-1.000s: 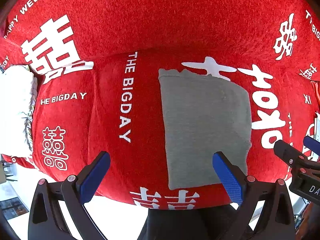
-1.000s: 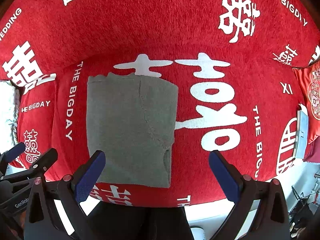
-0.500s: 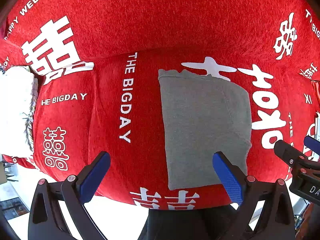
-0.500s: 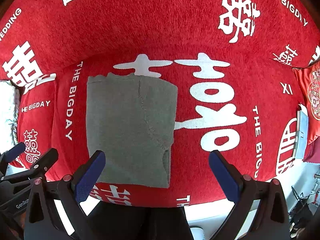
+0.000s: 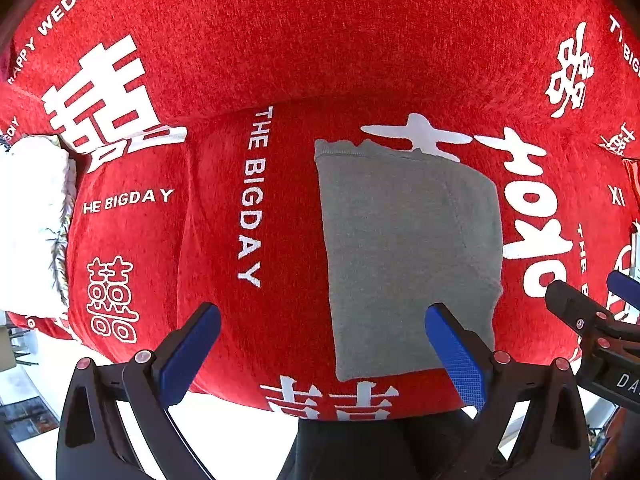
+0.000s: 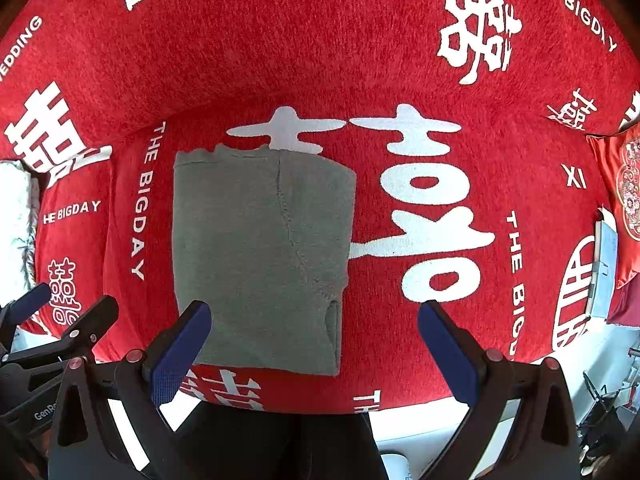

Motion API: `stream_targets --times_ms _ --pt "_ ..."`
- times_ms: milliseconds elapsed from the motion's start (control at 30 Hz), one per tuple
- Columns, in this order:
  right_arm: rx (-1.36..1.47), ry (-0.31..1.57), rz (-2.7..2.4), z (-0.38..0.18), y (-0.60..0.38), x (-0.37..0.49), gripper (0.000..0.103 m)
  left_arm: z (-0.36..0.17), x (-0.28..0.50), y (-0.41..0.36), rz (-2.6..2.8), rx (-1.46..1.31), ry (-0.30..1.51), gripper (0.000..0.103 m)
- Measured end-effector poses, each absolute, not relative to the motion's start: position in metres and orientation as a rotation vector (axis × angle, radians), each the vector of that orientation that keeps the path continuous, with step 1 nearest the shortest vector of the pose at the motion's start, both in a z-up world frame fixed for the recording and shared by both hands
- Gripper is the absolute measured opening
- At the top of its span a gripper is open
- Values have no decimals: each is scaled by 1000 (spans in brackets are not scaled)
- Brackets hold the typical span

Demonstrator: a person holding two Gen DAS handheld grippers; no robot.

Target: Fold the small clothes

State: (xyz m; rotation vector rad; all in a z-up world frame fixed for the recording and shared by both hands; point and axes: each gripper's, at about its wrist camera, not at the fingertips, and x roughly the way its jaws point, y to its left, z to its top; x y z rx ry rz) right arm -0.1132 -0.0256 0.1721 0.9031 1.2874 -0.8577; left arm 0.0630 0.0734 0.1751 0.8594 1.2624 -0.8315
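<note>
A grey knitted garment [image 5: 408,256] lies folded into a flat rectangle on the red sofa seat [image 5: 224,240]; it also shows in the right wrist view [image 6: 260,260]. My left gripper [image 5: 324,340] is open and empty, held above the seat's front edge, its right finger over the garment's near edge. My right gripper [image 6: 314,340] is open and empty, its left finger over the garment's near left corner. Each gripper shows at the edge of the other's view.
The red cover with white lettering drapes the sofa seat and backrest [image 6: 280,40]. A white fluffy cushion [image 5: 28,220] sits at the left. A red patterned cushion [image 6: 624,200] and a flat pale object [image 6: 604,260] lie at the right. White floor lies below the seat front.
</note>
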Motion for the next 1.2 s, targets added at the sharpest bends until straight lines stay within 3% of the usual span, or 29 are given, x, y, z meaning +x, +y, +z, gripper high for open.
stream_targets --times_ms 1200 --pt "929 1294 -831 164 -28 -113 103 168 56 72 -782 878 1249 102"
